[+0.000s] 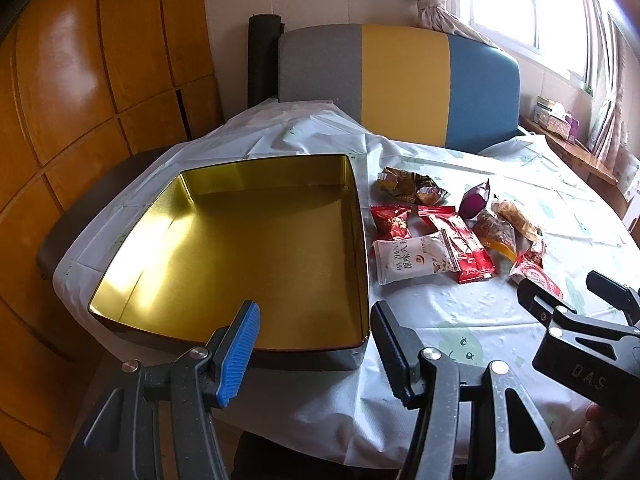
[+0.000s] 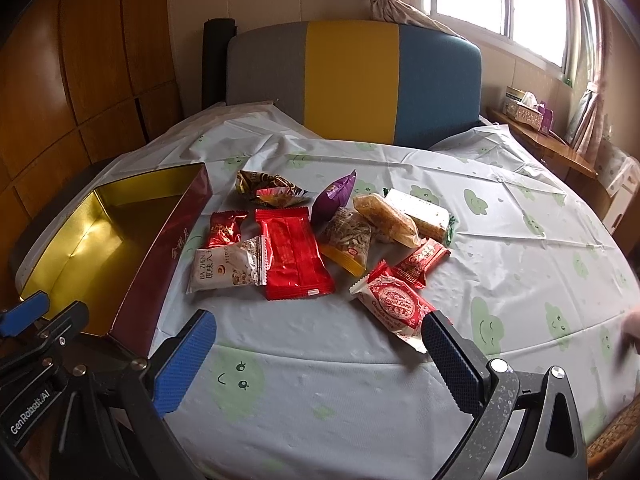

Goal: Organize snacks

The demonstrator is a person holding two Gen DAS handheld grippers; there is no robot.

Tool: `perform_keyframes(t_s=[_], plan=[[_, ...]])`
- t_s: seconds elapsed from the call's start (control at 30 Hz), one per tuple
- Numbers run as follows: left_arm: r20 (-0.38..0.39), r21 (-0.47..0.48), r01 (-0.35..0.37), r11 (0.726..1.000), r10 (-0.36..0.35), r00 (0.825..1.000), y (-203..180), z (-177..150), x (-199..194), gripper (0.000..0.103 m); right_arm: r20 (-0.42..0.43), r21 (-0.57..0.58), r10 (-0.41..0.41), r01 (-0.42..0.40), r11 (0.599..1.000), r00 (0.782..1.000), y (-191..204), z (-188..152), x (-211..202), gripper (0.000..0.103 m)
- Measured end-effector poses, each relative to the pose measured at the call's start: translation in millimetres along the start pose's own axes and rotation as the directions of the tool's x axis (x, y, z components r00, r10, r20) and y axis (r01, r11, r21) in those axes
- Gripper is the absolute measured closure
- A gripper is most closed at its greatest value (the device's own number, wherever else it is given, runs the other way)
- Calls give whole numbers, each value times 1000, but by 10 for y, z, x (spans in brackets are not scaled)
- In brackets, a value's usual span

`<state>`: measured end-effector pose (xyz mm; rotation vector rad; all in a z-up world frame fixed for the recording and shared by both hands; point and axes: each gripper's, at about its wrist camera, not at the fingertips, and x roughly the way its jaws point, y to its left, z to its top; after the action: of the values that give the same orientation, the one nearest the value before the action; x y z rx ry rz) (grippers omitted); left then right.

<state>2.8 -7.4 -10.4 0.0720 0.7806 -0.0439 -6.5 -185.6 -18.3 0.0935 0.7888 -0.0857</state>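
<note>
My left gripper (image 1: 314,340) stands with jaws wide apart and nothing between them, tilted down over the near rim of the open tin (image 1: 362,240), whose gold inside only this view shows whole. My right gripper (image 2: 316,354) is likewise spread and bare, angled down at the tablecloth (image 2: 520,240). Its view alone lays out the full snack pile (image 2: 320,240) ahead, the red-and-white packet (image 2: 394,304) just beyond my right finger, the tin off to the left

Both wrist cams angled down, sharing tin (image 1: 256,240) & snacks (image 2: 296,256)
</note>
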Motion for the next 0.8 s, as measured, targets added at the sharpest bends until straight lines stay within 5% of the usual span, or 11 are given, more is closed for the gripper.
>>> perform_keyframes(t_s=[0.5,0.8], plan=[[-15,65,35,997,-34,999,-163,24,11,44,-7,21,11,-11,1000,1000,-297,117,48,0],[-47,79,126,989,-123,991,-266,62,72,44,-65,51,68,-64,997,996,-792,428,165,0]])
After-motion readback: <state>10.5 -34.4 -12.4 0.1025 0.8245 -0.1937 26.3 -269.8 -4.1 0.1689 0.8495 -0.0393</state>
